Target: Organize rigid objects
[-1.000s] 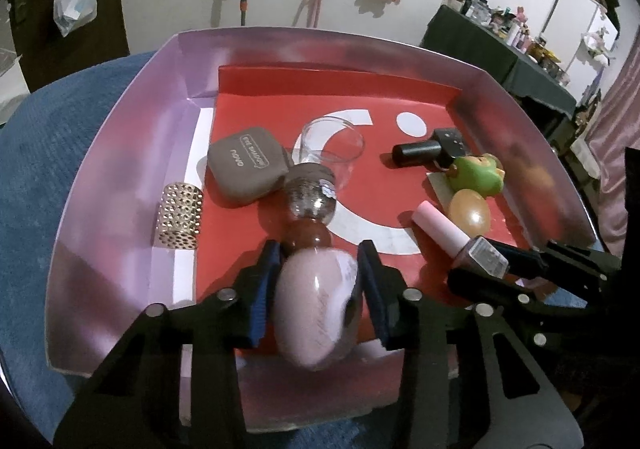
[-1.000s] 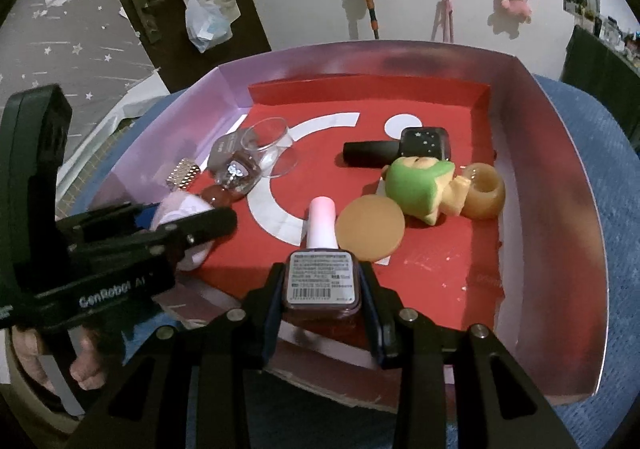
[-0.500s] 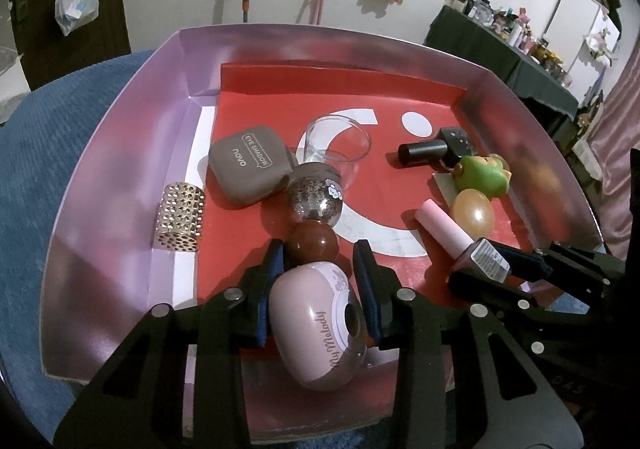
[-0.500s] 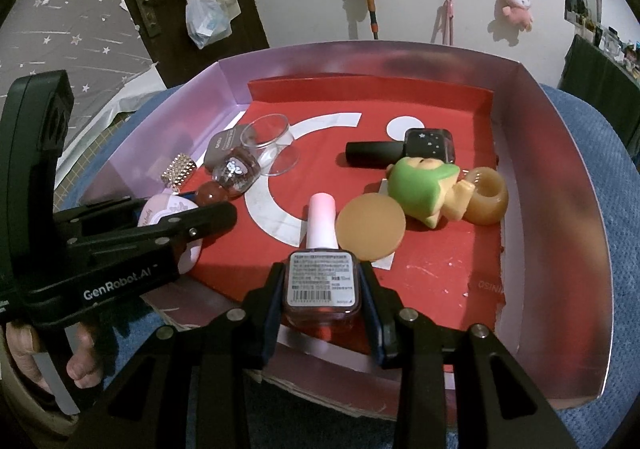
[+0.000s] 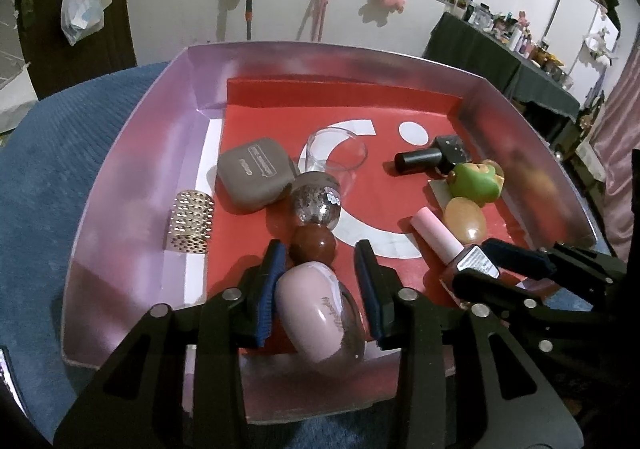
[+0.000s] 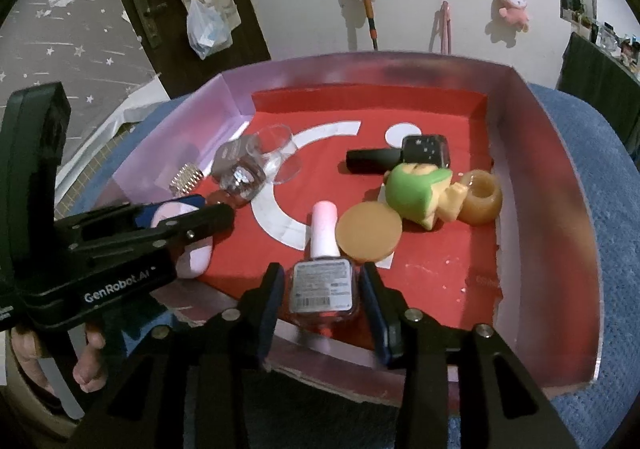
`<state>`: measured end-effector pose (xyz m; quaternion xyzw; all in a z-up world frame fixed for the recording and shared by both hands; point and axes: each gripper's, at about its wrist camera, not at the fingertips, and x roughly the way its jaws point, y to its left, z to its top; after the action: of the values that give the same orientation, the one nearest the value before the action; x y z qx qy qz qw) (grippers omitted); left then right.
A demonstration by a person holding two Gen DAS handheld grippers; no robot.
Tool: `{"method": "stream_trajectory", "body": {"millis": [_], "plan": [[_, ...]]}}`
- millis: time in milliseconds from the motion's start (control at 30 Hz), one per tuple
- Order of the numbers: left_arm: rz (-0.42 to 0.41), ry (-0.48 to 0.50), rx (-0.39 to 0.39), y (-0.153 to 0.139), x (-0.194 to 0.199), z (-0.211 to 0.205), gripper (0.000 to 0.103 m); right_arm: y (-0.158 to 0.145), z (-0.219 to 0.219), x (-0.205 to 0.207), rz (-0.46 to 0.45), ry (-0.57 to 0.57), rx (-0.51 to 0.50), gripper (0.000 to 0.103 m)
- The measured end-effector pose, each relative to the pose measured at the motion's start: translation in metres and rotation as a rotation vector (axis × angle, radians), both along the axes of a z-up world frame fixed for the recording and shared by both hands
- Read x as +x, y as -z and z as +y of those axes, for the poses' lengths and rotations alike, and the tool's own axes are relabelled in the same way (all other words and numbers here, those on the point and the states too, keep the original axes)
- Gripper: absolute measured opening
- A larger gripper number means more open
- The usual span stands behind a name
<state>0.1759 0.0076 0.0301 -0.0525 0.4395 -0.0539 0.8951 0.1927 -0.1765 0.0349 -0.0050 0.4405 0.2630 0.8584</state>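
A red-floored tray (image 5: 132,153) with pink walls holds several small objects. My left gripper (image 5: 320,269) is open around a pink oval case (image 5: 316,313) that lies at the tray's near edge; gaps show on both sides. My right gripper (image 6: 322,289) is open around a nail polish bottle with a pink cap (image 6: 322,281), which rests on the tray floor near the front wall. The bottle also shows in the left wrist view (image 5: 444,241), with the right gripper (image 5: 500,265) around its base.
In the tray lie a grey compact (image 5: 256,173), a clear glass cup (image 5: 336,153), a glittery bottle with a brown ball cap (image 5: 316,205), a gold mesh cylinder (image 5: 190,221), a black polish bottle (image 6: 396,155), a green toy (image 6: 420,185) and an amber jar (image 6: 480,197) with its lid (image 6: 368,231).
Both grippers have opened: the pink case and the nail polish bottle were clamped before and now lie loose between the fingers. Both grippers have drawn back slightly.
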Motion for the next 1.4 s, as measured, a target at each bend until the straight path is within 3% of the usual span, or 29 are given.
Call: {"method": "stream_trajectory", "body": {"millis": [33,67,267,333,467,600,667,833,967,1000,1400], "plan": [[-0.007,-0.004,0.001,-0.002,-0.002,0.000,0.053,-0.003,0.000,-0.001,-0.008,0.001,0.002,0.046],[-0.014,-0.007,0.000,-0.004,-0.003,0.001,0.057,-0.004,0.000,-0.002,-0.013,0.002,0.004,0.046],[-0.046,-0.010,0.000,-0.015,-0.013,0.001,0.057,-0.010,-0.003,-0.008,-0.032,0.020,0.018,0.049],[-0.053,-0.011,0.004,-0.017,-0.016,0.000,0.058,-0.013,-0.005,-0.012,-0.045,0.029,0.022,0.053],[-0.074,-0.022,0.010,-0.022,-0.023,0.001,0.070,-0.021,-0.007,-0.021,-0.080,0.044,0.027,0.062],[-0.098,-0.032,0.020,-0.029,-0.032,0.000,0.071,-0.029,-0.011,-0.030,-0.116,0.065,0.029,0.073],[-0.111,-0.040,0.026,-0.031,-0.037,0.000,0.079,-0.032,-0.013,-0.034,-0.131,0.077,0.034,0.076],[-0.131,-0.052,0.030,-0.035,-0.045,0.002,0.080,-0.036,-0.019,-0.044,-0.161,0.105,0.046,0.091],[-0.146,-0.075,0.035,-0.036,-0.052,0.004,0.099,-0.036,-0.022,-0.050,-0.174,0.119,0.054,0.101],[-0.151,-0.080,0.035,-0.036,-0.054,0.005,0.099,-0.036,-0.022,-0.051,-0.177,0.122,0.055,0.103],[-0.170,-0.125,0.057,-0.032,-0.069,0.011,0.103,-0.033,-0.023,-0.071,-0.234,0.159,0.037,0.103]]}}
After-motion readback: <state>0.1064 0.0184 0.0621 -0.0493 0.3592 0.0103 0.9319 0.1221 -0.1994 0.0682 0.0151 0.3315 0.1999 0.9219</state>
